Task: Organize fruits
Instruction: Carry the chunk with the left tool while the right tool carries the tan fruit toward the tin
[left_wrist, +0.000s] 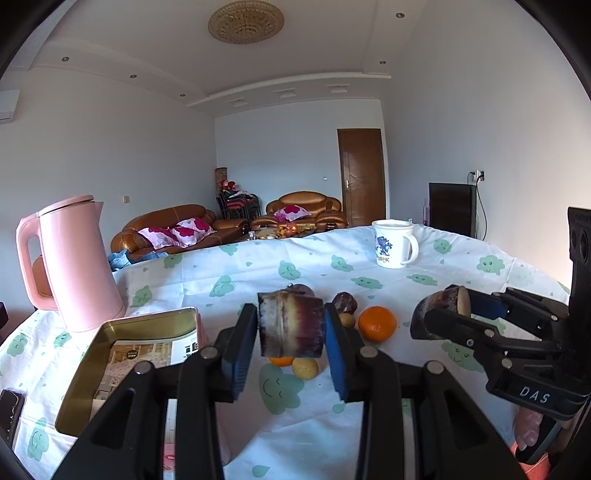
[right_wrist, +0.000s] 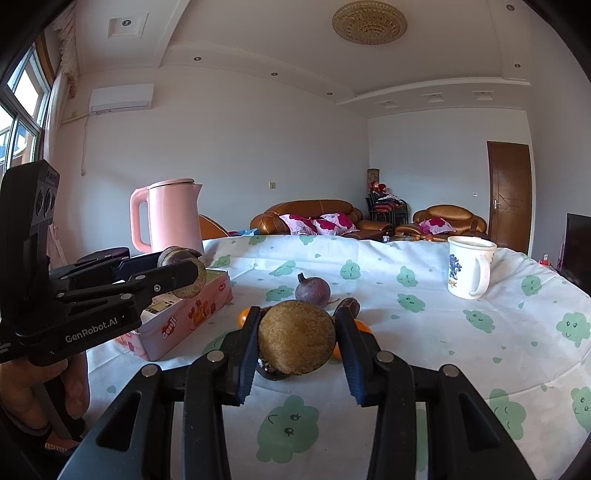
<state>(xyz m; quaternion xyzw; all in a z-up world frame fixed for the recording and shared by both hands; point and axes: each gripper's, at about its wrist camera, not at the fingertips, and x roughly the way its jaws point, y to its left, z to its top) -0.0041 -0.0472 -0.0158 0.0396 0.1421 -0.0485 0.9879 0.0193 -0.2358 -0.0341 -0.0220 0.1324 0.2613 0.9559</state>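
Observation:
My left gripper (left_wrist: 291, 328) is shut on a short purple sugarcane piece (left_wrist: 291, 323), held above the table. My right gripper (right_wrist: 297, 338) is shut on another sugarcane piece (right_wrist: 296, 338), its cut end facing the camera; it also shows in the left wrist view (left_wrist: 441, 310). The left gripper with its piece (right_wrist: 183, 273) shows in the right wrist view above the pink tin (right_wrist: 177, 325). On the cloth lie an orange (left_wrist: 377, 323), a purple mangosteen (right_wrist: 312, 291), a dark passion fruit (left_wrist: 344, 302) and a small yellow fruit (left_wrist: 305, 368). The open tin (left_wrist: 129, 365) holds a leaflet.
A pink kettle (left_wrist: 79, 262) stands at the far left behind the tin. A white mug (left_wrist: 393, 243) stands at the far right of the table. The cloud-print cloth (left_wrist: 369, 424) covers the table. A dark phone-like object (left_wrist: 9, 410) lies at the left edge.

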